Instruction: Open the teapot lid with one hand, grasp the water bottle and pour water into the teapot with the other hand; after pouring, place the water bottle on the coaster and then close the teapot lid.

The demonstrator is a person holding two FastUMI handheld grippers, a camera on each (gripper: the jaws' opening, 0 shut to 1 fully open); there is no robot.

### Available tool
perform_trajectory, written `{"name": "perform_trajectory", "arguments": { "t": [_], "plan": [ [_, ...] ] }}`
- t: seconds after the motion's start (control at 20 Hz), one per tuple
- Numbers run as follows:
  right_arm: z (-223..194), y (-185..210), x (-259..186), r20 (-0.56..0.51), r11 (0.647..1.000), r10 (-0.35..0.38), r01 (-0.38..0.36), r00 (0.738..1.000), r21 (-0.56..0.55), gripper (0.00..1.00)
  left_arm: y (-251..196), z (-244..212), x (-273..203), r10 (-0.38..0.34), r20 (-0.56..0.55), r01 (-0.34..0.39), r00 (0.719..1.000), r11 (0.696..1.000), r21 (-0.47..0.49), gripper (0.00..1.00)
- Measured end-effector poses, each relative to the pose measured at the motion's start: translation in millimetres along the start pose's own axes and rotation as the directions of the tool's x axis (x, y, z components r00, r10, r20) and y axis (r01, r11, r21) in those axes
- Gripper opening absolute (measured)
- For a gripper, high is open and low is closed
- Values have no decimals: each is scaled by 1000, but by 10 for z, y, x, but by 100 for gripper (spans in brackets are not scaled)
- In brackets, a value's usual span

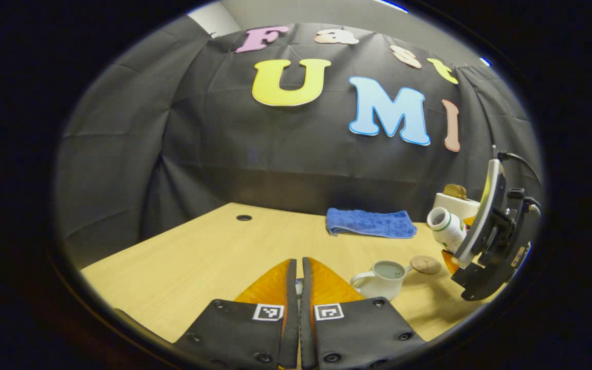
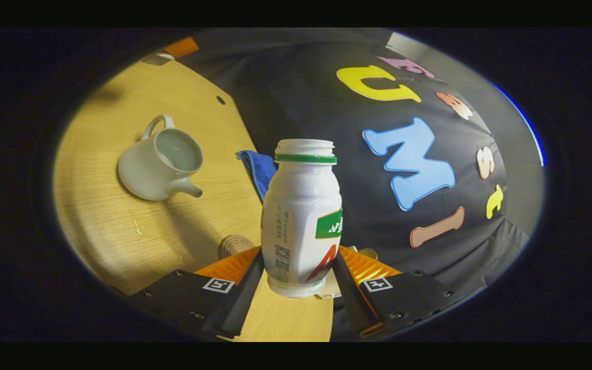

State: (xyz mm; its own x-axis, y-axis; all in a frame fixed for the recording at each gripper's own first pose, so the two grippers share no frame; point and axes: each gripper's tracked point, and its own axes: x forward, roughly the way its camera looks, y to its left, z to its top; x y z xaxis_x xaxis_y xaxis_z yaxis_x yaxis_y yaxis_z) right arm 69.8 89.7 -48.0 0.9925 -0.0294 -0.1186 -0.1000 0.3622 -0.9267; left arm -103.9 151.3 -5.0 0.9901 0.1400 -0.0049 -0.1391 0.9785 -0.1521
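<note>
A white teapot (image 1: 381,280) stands on the wooden table (image 1: 198,257) with its top uncovered. My left gripper (image 1: 298,262) hovers to its left, fingers nearly together, pinching a pale sliver that looks like the teapot lid (image 1: 299,287). In the left gripper view the white, green-ringed water bottle (image 1: 446,226) hangs tilted, its open mouth turned toward the teapot, in my right gripper (image 1: 458,240). In the right gripper view, that gripper (image 2: 298,277) is shut on the bottle (image 2: 301,221). The open teapot (image 2: 160,164) lies ahead to the left. A round cork coaster (image 1: 425,264) sits beside the teapot spout and also shows as the coaster (image 2: 234,245) near one finger.
A folded blue towel (image 1: 370,223) lies at the back of the table, against the cloth wall. A white box (image 1: 455,204) with a brown item on top stands at the back right. A cable hole (image 1: 243,218) marks the far left of the tabletop.
</note>
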Motion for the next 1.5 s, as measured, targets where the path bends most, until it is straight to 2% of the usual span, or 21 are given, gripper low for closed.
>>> {"name": "perform_trajectory", "arguments": {
  "t": [0.3,0.4,0.55,0.75,0.85,0.9,0.95,1.05,1.1,1.35,1.4,1.5],
  "plan": [
    [127,26,-14,22,980,-37,41,999,-193,76,161,-75,-24,21,-9,-21,1000,1000,-7,12],
    [133,18,21,22,968,-52,56,998,-245,76,206,-66,-42,32,-8,-32,999,999,4,8],
    [135,-41,47,32,946,-74,81,997,-315,76,251,-48,-39,46,-4,-46,999,999,21,8],
    [147,-68,68,46,927,-82,93,996,-363,76,279,-52,-48,58,-7,-58,998,998,27,8],
    [168,-84,79,58,916,-90,106,994,-386,73,259,-69,-58,60,-10,-60,998,998,28,12],
    [181,-92,84,64,910,-94,112,993,-398,76,264,-69,-60,66,-10,-65,998,997,31,12],
    [195,-103,94,71,904,-98,119,993,-410,76,272,-71,-70,70,-10,-69,998,997,32,8],
    [231,-127,95,86,888,-107,134,990,-439,76,249,-79,-72,68,-13,-68,998,997,41,12],
    [237,-131,100,92,882,-111,140,990,-449,76,247,-77,-66,68,-12,-67,998,997,43,8],
    [274,-168,95,115,855,-129,169,985,-490,76,228,-110,-65,64,-17,-63,998,997,38,8],
    [279,-180,93,118,851,-131,172,984,-495,76,238,-109,-68,65,-18,-64,998,997,38,12],
    [308,-217,91,132,833,-139,188,982,-521,76,262,-101,-77,70,-17,-69,997,997,41,12]
  ]
}}
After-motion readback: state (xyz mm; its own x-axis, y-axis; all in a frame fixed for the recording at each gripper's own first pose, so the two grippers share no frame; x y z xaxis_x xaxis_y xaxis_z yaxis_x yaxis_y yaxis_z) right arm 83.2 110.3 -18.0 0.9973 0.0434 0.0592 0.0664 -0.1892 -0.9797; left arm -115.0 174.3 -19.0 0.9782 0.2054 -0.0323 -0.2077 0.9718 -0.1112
